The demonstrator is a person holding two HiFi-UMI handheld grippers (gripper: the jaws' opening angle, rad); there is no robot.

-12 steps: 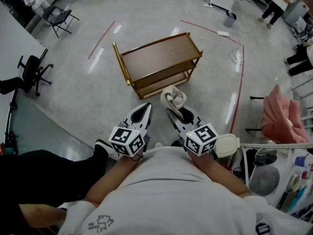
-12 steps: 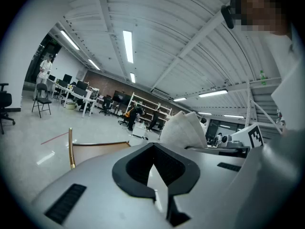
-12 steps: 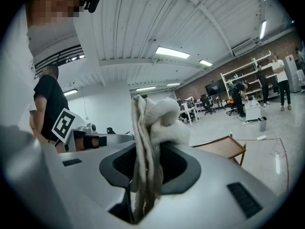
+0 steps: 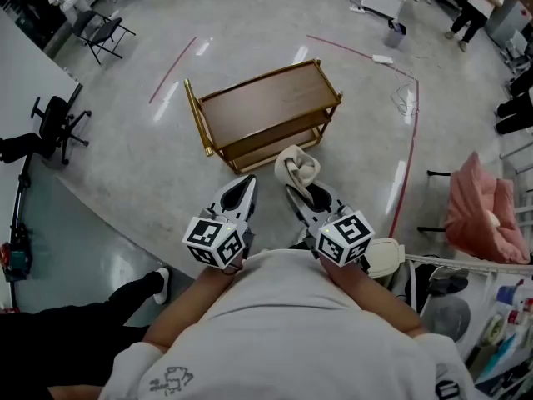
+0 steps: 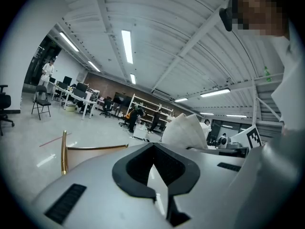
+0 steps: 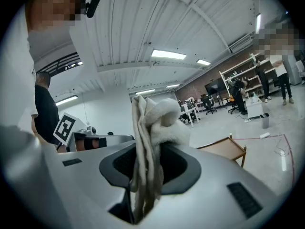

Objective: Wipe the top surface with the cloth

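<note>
Right hand-held gripper (image 4: 293, 195) is clamped on the bunched cream cloth (image 4: 297, 167), held off the near edge of the wooden cart (image 4: 265, 105), clear of its top. Left hand-held gripper (image 4: 247, 187): jaws together, nothing between them.

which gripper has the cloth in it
The right gripper: its jaws are shut on the pale cloth, which sticks out beyond them. The left gripper has its jaws together with nothing between them.
</note>
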